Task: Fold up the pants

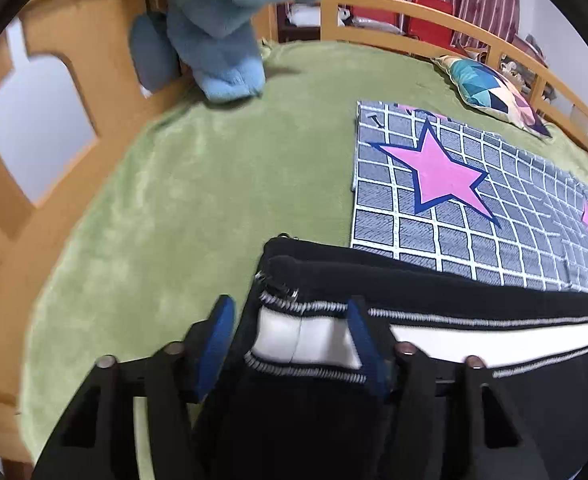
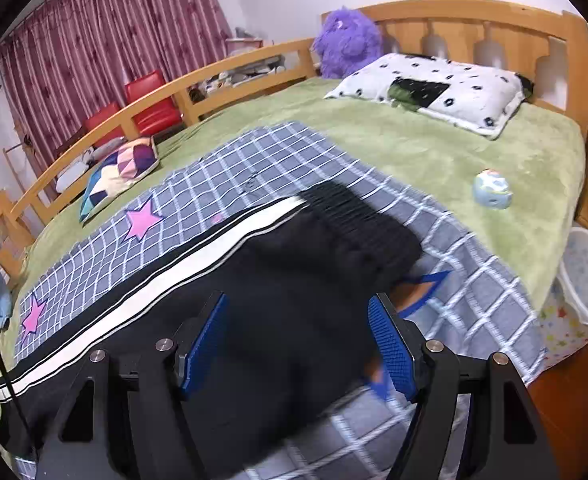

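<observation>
Black pants (image 2: pixel 294 276) with a white side stripe lie along the near edge of a grey checked mat with pink stars (image 2: pixel 229 172) on a green bed. In the left wrist view the cuff end of the pants (image 1: pixel 306 336) sits between the blue pads of my left gripper (image 1: pixel 294 336), whose jaws stand wide open around it. In the right wrist view my right gripper (image 2: pixel 298 340) is open over the black waistband end, its blue pads either side of the cloth and not clamped on it.
A blue plush toy (image 1: pixel 221 28) stands at the wooden footboard (image 1: pixel 73 60). A patterned cushion (image 2: pixel 119 176) lies by the side rail. A white pillow (image 2: pixel 434 88), a purple plush (image 2: pixel 346 40) and a small round toy (image 2: pixel 492 188) are near the headboard. A white bin (image 2: pixel 586 280) stands beside the bed.
</observation>
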A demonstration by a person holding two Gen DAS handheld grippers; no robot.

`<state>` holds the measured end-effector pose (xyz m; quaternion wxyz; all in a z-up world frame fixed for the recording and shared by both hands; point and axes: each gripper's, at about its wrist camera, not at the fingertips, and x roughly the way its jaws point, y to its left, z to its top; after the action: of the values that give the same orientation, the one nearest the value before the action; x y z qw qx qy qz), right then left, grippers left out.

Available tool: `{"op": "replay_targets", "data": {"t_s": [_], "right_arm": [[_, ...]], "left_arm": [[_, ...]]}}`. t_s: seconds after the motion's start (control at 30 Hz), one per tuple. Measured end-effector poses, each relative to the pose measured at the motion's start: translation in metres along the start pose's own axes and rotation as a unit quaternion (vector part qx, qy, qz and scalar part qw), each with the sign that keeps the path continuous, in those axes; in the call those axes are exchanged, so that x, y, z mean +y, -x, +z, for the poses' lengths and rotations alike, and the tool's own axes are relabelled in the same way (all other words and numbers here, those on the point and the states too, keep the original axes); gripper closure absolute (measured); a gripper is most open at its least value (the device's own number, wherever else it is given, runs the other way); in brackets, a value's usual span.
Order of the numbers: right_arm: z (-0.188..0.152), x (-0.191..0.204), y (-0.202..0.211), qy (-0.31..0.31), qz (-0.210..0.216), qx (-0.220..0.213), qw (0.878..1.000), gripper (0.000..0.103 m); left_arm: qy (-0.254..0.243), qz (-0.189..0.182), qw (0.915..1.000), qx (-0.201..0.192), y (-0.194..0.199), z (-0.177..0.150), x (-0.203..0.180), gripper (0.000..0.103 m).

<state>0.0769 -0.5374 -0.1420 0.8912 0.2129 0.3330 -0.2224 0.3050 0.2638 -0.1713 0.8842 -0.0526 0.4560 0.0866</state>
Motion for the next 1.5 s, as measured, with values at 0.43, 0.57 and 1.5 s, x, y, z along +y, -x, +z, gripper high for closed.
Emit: {"op": "replay_targets", "data": {"t_s": [0.43,0.57,1.5], "right_arm": [[-0.019,0.098,-0.022,0.084,0.025,0.039,0.995,0.031],[-0.038,0.119,-0.025,0.112,0.045,0.062,0.991,0.031],[-0.115,0.167,0.010,0.154,0.116,0.093,0.977,0.031]], "left_arm": [[-0.052,0.006,0.9986,-0.005,-0.031,0.052,-0.009,0.077],[-0.034,0.029,0.9990,-0.004,-0.021,0.044,-0.006,0.051],[0.167,-0.127,0.9776,-0.004,0.044,-0.113,0.043,0.081]]}}
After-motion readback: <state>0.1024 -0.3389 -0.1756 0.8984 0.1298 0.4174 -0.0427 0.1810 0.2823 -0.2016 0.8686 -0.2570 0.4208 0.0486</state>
